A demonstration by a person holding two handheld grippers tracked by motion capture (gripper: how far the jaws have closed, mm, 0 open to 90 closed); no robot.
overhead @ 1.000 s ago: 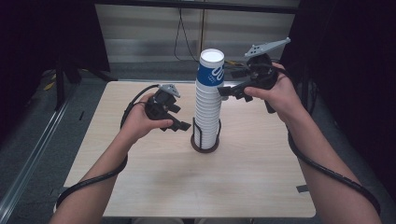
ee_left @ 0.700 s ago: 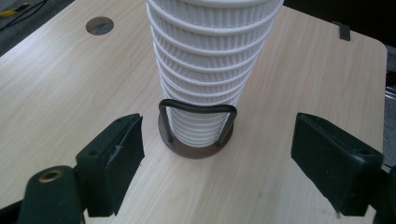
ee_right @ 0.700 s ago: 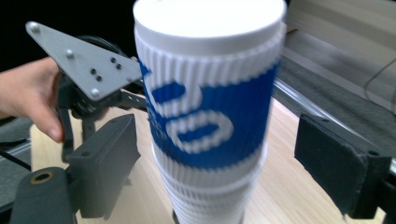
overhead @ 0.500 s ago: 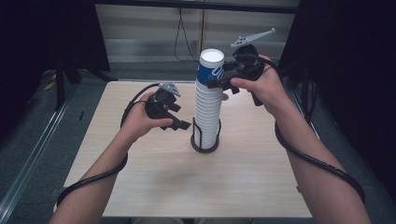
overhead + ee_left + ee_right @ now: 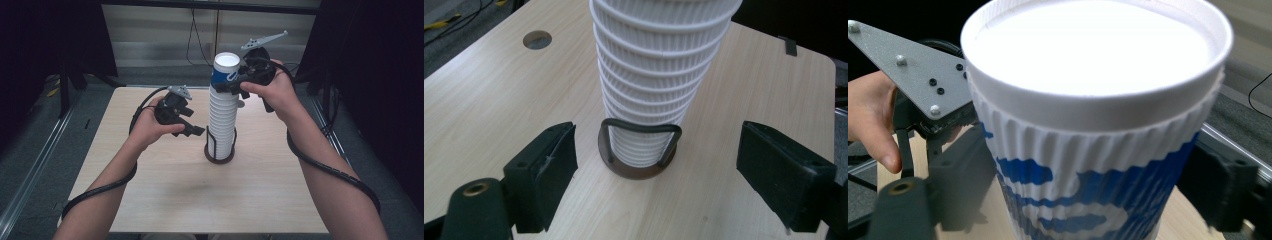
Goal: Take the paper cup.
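**Right tongs astride the top cup, left tongs open at the base of the stack**

A tall stack of ribbed white cups stands upright in a dark wire holder near the middle of the pale wooden worktop. The right tongs reach in at the head of the stack, where the top cup, white with blue print, sits between their jaws. In the right gripper view the cup lies close between the two black jaws, one on each side; whether the pads actually press on its wall cannot be told.

The left tongs are level with the lower part of the stack, just beside it, pointing toward it. Their jaws have just been opening and now stand wide apart, with nothing gripped. In the left gripper view the holder and the foot of the stack lie ahead of the jaws, centred in the gap yet clear of both pads.
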